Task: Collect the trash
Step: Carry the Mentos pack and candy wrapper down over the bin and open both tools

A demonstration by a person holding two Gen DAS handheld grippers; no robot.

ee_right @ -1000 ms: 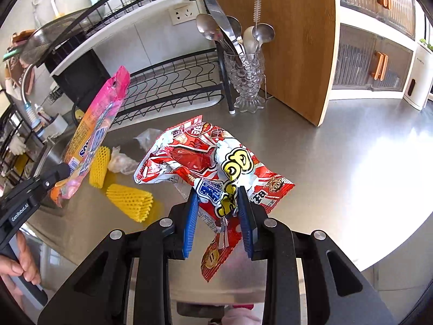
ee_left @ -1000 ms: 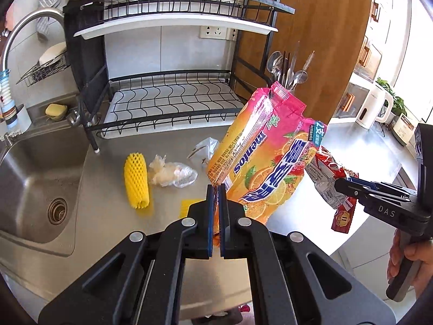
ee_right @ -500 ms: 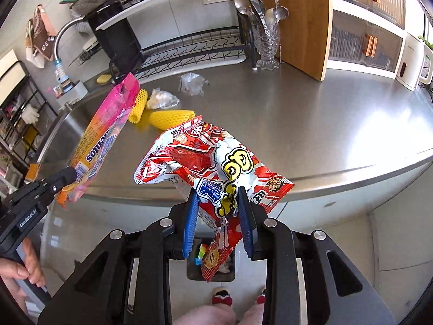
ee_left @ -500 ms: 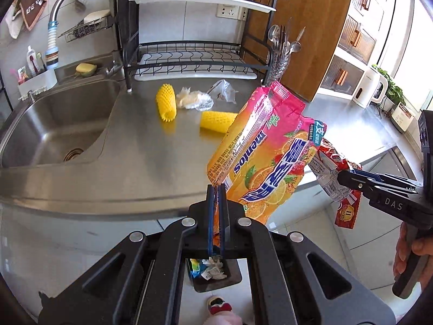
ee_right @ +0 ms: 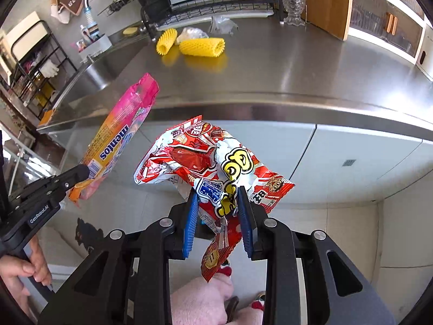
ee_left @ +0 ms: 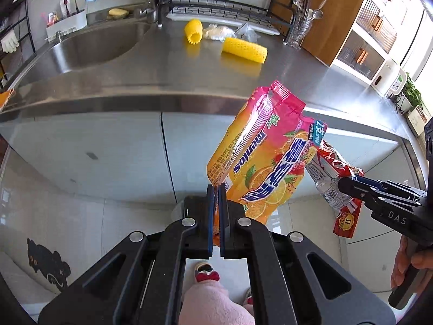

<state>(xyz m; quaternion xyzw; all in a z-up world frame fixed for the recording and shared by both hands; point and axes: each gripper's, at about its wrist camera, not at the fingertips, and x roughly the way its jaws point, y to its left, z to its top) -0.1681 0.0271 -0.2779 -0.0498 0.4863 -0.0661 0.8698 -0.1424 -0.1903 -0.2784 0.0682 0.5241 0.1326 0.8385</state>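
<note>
Left wrist view showed both wrappers carried back past the tabletop's front edge: left claw pinching the Mentos bag, right claw pinching the red snack wrapper. Both now hung over the floor, likely bound for a bin, while two yellow foam nets stayed near the tabletop's back edge.

We see open air below the steel counter edge, in front of the pale cabinet doors; both grippers hang there. Between the left gripper and the right gripper the Mentos bag and the red snack wrapper nearly touch, leaving little room. On the counter, two yellow foam fruit nets and crumpled clear plastic block the stretch before the dish rack. The counter's right stretch lies open. A pink-clad leg stands below us.
</note>
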